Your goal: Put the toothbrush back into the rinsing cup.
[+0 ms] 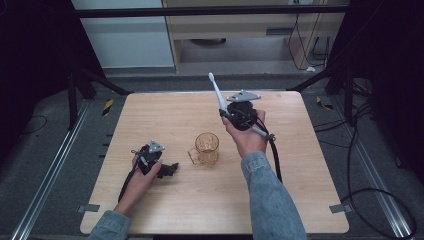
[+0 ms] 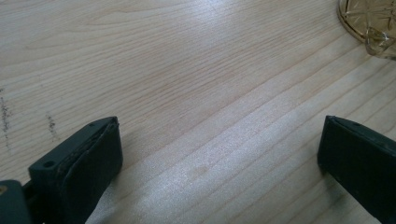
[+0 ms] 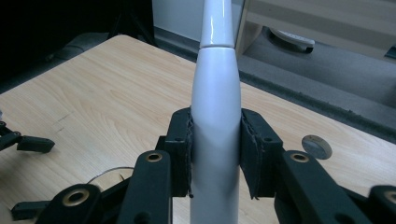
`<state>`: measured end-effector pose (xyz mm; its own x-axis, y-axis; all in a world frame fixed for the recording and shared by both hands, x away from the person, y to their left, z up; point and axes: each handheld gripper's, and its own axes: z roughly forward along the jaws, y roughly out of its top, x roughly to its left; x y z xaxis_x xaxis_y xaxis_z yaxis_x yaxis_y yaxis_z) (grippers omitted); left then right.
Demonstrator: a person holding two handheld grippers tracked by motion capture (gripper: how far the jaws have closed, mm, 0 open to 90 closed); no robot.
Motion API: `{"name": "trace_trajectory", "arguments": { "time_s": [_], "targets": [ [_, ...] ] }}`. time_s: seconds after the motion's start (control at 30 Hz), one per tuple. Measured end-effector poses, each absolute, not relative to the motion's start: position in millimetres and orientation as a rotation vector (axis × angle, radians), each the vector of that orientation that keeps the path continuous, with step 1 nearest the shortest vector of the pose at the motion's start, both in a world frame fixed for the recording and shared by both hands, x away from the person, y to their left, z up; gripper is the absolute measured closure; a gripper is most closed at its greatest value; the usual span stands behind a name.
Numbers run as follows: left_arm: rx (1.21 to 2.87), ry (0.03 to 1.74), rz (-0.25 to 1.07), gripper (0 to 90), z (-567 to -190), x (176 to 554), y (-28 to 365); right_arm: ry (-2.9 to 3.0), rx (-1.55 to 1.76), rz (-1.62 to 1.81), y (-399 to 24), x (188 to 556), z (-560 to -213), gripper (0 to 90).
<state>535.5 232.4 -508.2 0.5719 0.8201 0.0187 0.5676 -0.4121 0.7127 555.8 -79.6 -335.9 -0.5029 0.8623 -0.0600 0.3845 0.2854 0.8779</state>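
The right gripper [image 1: 231,114] is clamping its jaws on a white toothbrush [image 1: 218,92], holding it raised over the far middle of the table [image 1: 300,200]. The left gripper [image 1: 170,169], jaws wide apart, is resting at near left, just beside an amber glass mug [image 1: 206,148].

A cup [image 1: 206,148] stands near the middle of the bench [image 1: 165,115]. The left gripper [image 1: 169,169] lies on the bench at the cup's 8 o'clock, just beside it. The right gripper [image 1: 224,114], at the cup's 1 o'clock above the bench, carries a toothbrush [image 1: 218,95] pointing toward 12 o'clock.
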Motion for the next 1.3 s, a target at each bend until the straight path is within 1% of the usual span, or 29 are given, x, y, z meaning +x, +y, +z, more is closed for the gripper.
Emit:
{"name": "trace_trajectory", "arguments": {
  "time_s": [0.33,0.9,1.3],
  "targets": [
    [2.134,1.103,0.485,0.0,-508,536,232,2.017,1.058,1.174,-62,558,-325,66.6],
    [2.135,1.101,0.485,0.0,-508,536,232,1.945,1.056,1.270,-42,560,-332,66.5],
    [2.131,1.103,0.486,0.0,-508,536,232,1.962,1.069,1.339,-23,556,-343,66.5]
  ]
}}
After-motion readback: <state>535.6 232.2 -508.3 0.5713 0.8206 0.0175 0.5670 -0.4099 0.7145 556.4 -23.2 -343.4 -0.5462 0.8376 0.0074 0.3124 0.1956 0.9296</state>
